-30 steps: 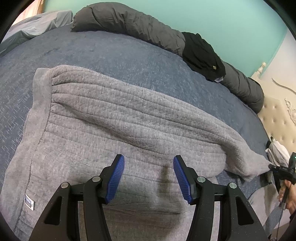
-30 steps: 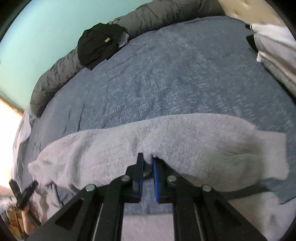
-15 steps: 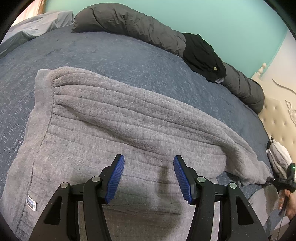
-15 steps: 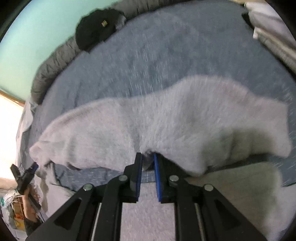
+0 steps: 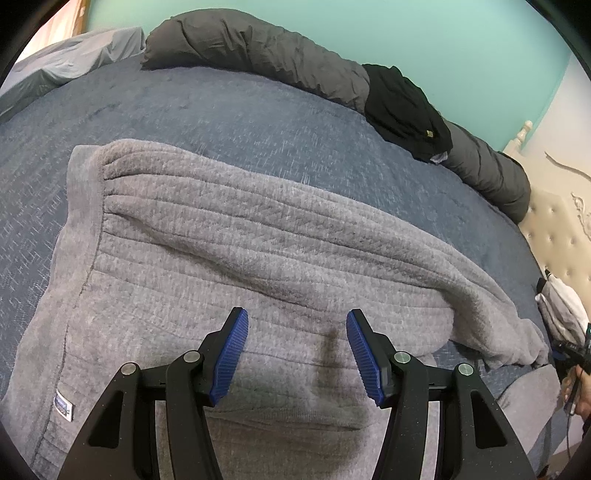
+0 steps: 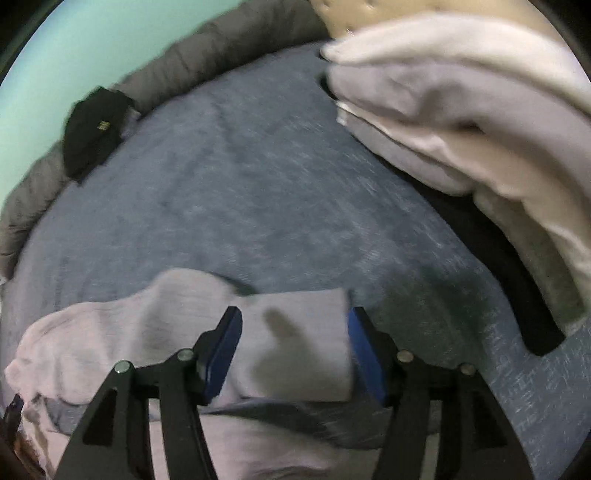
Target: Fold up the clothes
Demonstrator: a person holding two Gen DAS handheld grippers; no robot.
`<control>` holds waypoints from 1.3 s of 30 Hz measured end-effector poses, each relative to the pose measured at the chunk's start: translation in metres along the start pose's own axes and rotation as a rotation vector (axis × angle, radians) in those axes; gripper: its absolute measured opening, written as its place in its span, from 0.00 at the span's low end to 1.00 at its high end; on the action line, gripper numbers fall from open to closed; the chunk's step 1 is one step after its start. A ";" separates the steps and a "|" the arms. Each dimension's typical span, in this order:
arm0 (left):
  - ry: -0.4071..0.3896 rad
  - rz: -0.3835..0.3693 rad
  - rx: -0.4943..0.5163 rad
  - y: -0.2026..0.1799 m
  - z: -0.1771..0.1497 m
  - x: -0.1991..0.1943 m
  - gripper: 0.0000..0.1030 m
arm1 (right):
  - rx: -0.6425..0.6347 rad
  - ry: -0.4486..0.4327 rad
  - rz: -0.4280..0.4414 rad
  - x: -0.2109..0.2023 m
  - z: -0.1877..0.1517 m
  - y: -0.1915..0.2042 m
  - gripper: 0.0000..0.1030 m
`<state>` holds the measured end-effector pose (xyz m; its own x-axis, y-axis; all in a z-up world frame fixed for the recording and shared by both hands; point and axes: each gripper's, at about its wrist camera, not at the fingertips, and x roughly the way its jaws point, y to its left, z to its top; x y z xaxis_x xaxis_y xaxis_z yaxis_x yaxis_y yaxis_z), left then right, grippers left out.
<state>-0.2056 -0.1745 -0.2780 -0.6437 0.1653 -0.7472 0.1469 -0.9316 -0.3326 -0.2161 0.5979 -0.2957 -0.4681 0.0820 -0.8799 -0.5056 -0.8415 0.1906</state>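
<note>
A home bedroom: a bed (image 5: 258, 122) under a blue-grey spread fills the frame, a rolled dark-grey duvet (image 5: 258, 48) along its far edge, a cream tufted headboard (image 5: 561, 236) at right, mint-green wall (image 5: 443, 33) above.

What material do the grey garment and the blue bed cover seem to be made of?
Grey garment: probably soft fleece or plush knit, matte, with fuzzy nap and stitched ribbed lines. Blue bed cover: seemingly woven or quilted textile, matte, with pale flecks across a flat surface. The exact fibre cannot be told.
</note>
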 end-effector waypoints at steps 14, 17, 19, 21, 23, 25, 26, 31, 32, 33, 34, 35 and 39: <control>0.011 0.006 0.012 -0.007 0.002 0.010 0.58 | -0.185 0.019 -0.101 0.030 -0.001 0.036 0.15; 0.010 0.005 0.016 -0.008 0.002 0.010 0.58 | -0.242 -0.028 -0.129 0.021 -0.001 0.050 0.11; 0.007 0.007 0.013 -0.006 0.002 0.009 0.58 | -0.246 -0.087 -0.131 0.008 0.007 0.056 0.11; 0.005 0.008 0.010 -0.004 0.002 0.008 0.58 | -0.252 -0.154 -0.138 -0.007 0.019 0.061 0.10; 0.005 0.010 0.010 -0.003 0.002 0.008 0.58 | -0.261 -0.203 -0.150 -0.021 0.036 0.063 0.10; 0.006 0.011 0.009 -0.002 0.001 0.007 0.58 | -0.274 -0.245 -0.161 -0.032 0.054 0.066 0.10; 0.007 0.013 0.012 -0.002 0.001 0.008 0.58 | -0.281 -0.257 -0.174 -0.036 0.062 0.067 0.10; 0.010 0.023 0.023 -0.003 0.000 0.009 0.58 | -0.287 -0.299 -0.233 -0.040 0.100 0.075 0.10; 0.011 0.025 0.025 -0.003 0.000 0.010 0.58 | -0.288 -0.296 -0.247 -0.037 0.103 0.079 0.10; 0.012 0.028 0.026 -0.003 0.000 0.011 0.58 | -0.287 -0.283 -0.258 -0.031 0.105 0.080 0.10; 0.012 0.029 0.028 -0.003 0.000 0.011 0.58 | -0.285 -0.267 -0.269 -0.024 0.107 0.081 0.10; 0.014 0.031 0.029 -0.003 -0.001 0.011 0.58 | -0.284 -0.251 -0.279 -0.017 0.109 0.082 0.10; 0.019 0.038 0.030 -0.003 0.000 0.015 0.58 | -0.274 -0.209 -0.298 0.002 0.112 0.079 0.10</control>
<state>-0.2158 -0.1688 -0.2885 -0.6234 0.1351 -0.7701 0.1481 -0.9467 -0.2860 -0.3383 0.5911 -0.2340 -0.4815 0.4246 -0.7667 -0.4432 -0.8727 -0.2050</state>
